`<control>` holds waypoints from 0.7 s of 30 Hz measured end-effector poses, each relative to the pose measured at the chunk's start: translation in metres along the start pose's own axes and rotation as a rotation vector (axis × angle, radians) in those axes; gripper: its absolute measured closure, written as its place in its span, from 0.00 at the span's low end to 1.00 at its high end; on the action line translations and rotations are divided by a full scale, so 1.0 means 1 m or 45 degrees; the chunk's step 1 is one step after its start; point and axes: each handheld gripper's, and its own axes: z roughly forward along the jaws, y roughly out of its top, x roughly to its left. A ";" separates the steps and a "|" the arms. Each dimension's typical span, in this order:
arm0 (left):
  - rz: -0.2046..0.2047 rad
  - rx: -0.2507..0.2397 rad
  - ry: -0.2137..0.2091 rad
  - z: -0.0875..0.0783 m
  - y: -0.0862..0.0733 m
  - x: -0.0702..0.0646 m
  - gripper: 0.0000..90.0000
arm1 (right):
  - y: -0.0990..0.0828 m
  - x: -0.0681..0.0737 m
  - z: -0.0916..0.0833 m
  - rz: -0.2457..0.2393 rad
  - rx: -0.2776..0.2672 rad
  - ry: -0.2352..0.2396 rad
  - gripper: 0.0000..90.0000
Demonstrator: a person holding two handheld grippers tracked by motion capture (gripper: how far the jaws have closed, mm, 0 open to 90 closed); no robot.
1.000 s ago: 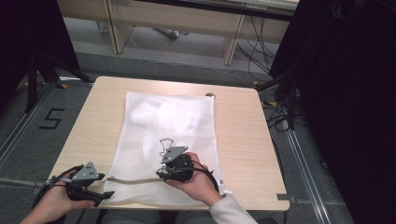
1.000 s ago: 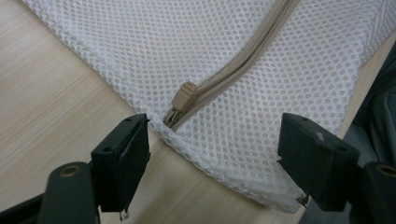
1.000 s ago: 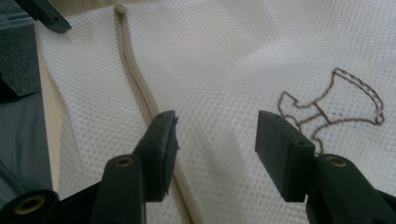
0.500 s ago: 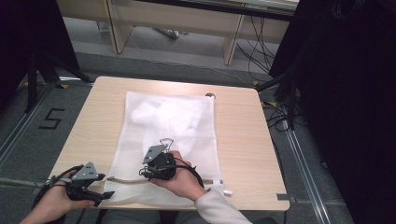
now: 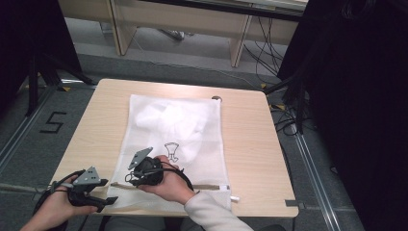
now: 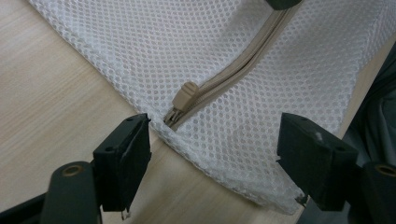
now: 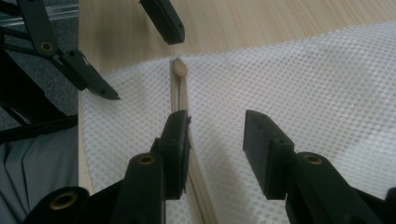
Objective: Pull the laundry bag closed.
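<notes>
Near edge, left: the left gripper (image 5: 94, 196) is being held low by the table's near-left corner, jaws spread wide w/ nothing between the pads. In the left gripper view the zip pull (image 6: 186, 94) is lying just ahead of them, at the closed end of the beige zipper (image 6: 243, 60), so that gripper is probably being parked there to pin the corner or take the pull.

Just right of it, the right gripper (image 7: 215, 135) is being brought over the mesh laundry bag (image 5: 202, 139), approx. mid-way along the near hem. Its jaws have just been closing and are being kept at a medium gap; the left pad is resting against the zipper tape, the right pad on bare mesh, and no pinch is being made yet. Judged aim: a fold of mesh beside the zip is being lined up for a grip, so the bag can be steadied while the pull is worked.

Farther out, the bag is being left flat on the table (image 5: 250, 125), w/ a white garment (image 5: 168, 120) showing through its far half. A small dark object is sitting at the bag's far-right corner; too small to tell what.
</notes>
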 end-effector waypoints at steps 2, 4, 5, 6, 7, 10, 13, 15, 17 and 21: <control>0.020 0.024 -0.004 -0.002 0.000 0.001 0.28 | 0.003 0.000 0.004 0.001 -0.001 0.011 0.69; -0.009 -0.002 0.004 0.000 0.000 0.000 0.28 | 0.005 0.000 0.006 -0.004 0.006 0.017 0.69; -0.015 -0.005 0.001 0.000 0.000 0.000 0.28 | 0.006 0.000 0.009 0.007 -0.002 0.025 0.70; -0.011 -0.002 -0.003 -0.001 0.000 0.000 0.28 | 0.007 0.001 0.009 0.011 0.008 0.029 0.70; -0.013 -0.004 -0.002 0.000 0.000 0.000 0.28 | 0.007 0.001 0.011 0.009 0.004 0.035 0.70; -0.036 0.004 0.008 0.000 -0.001 0.000 0.28 | 0.011 0.002 0.016 0.012 0.010 0.047 0.71; -0.047 -0.006 -0.009 0.000 -0.001 -0.001 0.28 | 0.013 0.002 0.021 0.014 0.013 0.060 0.71; -0.015 0.005 0.008 -0.001 -0.001 0.002 0.28 | 0.015 0.003 0.024 0.023 0.018 0.064 0.71; -0.055 0.000 0.000 0.000 -0.001 0.000 0.28 | 0.016 0.002 0.028 0.016 0.019 0.071 0.71; -0.032 0.009 -0.002 0.000 -0.001 0.001 0.28 | 0.017 0.003 0.034 0.034 0.017 0.078 0.72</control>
